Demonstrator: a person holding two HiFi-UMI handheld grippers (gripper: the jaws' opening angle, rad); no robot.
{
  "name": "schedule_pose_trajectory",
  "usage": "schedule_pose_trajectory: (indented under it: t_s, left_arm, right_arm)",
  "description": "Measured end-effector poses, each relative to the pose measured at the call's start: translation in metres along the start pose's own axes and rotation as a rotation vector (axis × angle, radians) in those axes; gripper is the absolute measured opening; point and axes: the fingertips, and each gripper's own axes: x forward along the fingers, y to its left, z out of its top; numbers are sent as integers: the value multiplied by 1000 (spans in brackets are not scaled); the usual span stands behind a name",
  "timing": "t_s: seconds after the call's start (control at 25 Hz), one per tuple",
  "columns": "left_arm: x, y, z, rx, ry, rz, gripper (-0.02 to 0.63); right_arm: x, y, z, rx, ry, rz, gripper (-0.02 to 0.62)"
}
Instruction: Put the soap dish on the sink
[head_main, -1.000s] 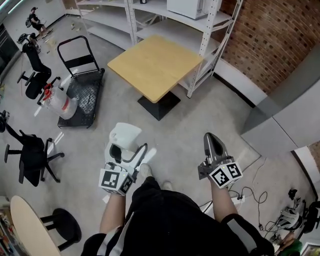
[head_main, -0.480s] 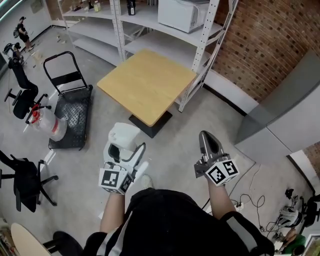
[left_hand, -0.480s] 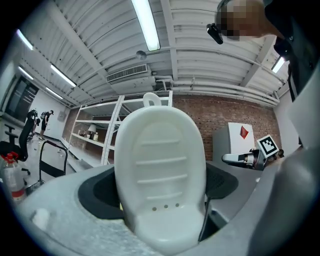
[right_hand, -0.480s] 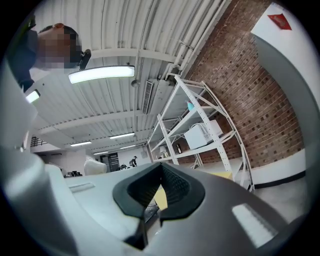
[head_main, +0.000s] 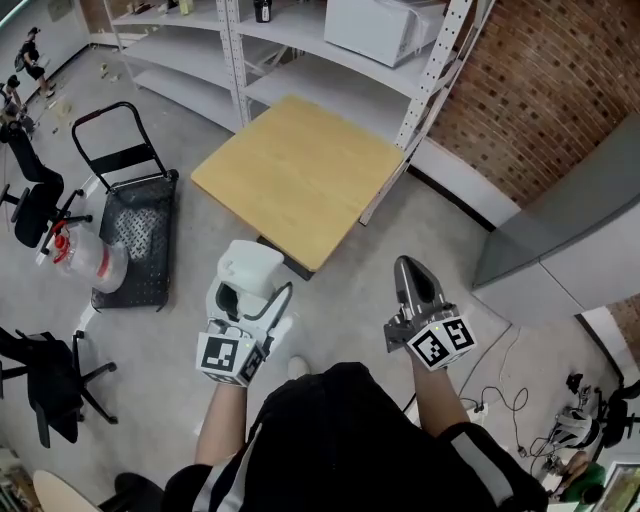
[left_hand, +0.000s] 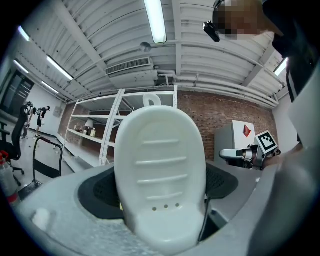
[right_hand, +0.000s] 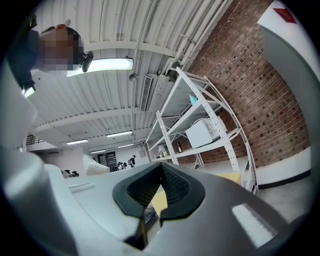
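**Concrete floor, no sink in view: dish carried in left gripper**

Open room: grey floor (head_main: 345, 270), wooden table (head_main: 300, 175) at 12 o'clock from the person, and white shelving (head_main: 240, 50) beyond it. Brick wall (head_main: 540, 90) at 2 o'clock, black trolley (head_main: 135, 215) at 10 o'clock. No sink shows in any view.

Soap dish (head_main: 250, 272): white, oval, held clear of the floor in the left gripper (head_main: 255, 300). The jaws stand wide, with one dark pad on each long side of the dish, pressing on it. In the left gripper view the ribbed face with three small holes is turned to the camera. The dish's far end points away along the jaws, so its long axis runs with the gripper, toward 12 o'clock and the near table edge.

Right gripper (head_main: 410, 275): jaws together, nothing between them. It sits at 3 o'clock from the dish, well apart from it.

Judgement: this is the carry phase and placing has not begun. The deciding relation is dish to sink, and that bearing cannot be told from here. The left hand has the dish, so it does the set-down. The dish leads the jaws, so its far end would meet the sink ledge first.
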Motion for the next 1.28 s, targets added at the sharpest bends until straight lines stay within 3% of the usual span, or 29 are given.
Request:
schedule_pose_trajectory:
  t_s: [0.4,0.8,1.12,1.28]
  left_arm:
    - [63,19,-15,-8,48,10,471]
    - [160,44,1,55,19,112,471]
    - [208,48,-31,18,112,210,471]
    - [221,53,-48,-7,164,214,471]
  right_arm:
    - [50,-56,-8,27,21,-16,4]
    - [150,-132,24,22,-36,89,3]
    - [189,-167,6,16,69,157,3]
    - [202,-191,-14,38,122,129,3]
